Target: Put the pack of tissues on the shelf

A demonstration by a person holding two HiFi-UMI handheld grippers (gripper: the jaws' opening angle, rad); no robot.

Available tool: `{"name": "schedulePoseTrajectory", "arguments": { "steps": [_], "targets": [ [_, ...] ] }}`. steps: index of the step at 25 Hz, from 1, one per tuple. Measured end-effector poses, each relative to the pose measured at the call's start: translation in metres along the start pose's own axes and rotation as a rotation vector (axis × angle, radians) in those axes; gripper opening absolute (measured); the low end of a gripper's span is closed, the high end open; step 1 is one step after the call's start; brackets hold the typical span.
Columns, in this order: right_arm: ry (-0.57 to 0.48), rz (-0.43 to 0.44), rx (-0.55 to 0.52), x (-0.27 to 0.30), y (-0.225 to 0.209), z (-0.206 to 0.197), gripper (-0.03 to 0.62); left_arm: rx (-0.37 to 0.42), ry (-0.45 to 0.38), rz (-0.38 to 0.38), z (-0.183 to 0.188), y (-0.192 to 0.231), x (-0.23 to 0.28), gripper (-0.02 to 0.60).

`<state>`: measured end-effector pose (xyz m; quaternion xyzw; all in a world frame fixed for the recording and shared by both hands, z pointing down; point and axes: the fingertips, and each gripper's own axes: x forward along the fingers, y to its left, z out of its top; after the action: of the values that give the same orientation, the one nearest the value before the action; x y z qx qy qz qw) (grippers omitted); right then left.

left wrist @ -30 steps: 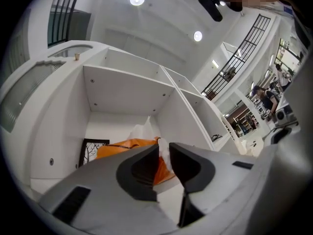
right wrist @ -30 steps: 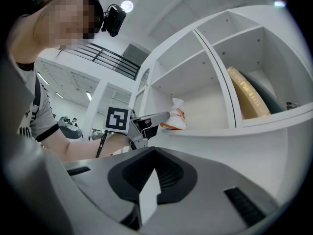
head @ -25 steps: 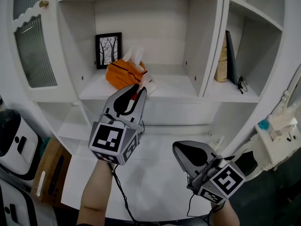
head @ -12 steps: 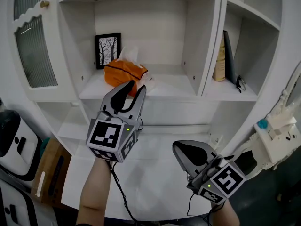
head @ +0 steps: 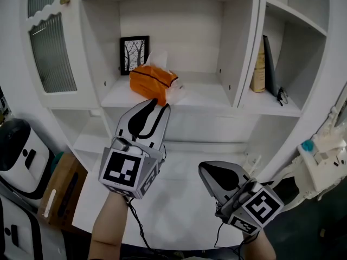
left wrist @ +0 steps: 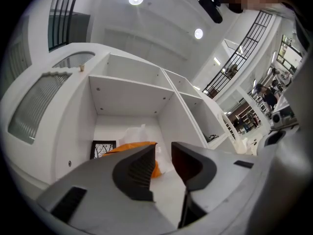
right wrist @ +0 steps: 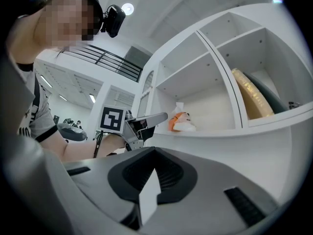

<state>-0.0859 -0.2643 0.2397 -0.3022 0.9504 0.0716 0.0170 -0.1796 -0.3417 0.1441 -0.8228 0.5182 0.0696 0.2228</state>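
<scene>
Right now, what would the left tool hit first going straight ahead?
Probably the orange pack of tissues on the white shelf; depth unclear. The left tool, jaws just closing partly, holds nothing.

No readable text, brand or number in any view. Square markers (head: pixel 122 168) on left gripper (head: pixel 159 104) and right gripper (head: pixel 202 168): black-and-white patterns, no characters. Framed picture (head: pixel 134 54): trees, no lettering. Book spine (head: pixel 259 69): print illegible.
</scene>
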Motion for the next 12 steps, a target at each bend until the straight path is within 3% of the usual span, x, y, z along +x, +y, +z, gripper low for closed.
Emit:
{"name": "schedulePoseTrajectory", "arguments": {
  "steps": [12],
  "targets": [
    [-0.02,0.139,0.034,-0.013,0.041,-0.004,0.012,-0.012,0.079,0.052,0.0,-0.053,-0.075,0.034]
  ]
}}
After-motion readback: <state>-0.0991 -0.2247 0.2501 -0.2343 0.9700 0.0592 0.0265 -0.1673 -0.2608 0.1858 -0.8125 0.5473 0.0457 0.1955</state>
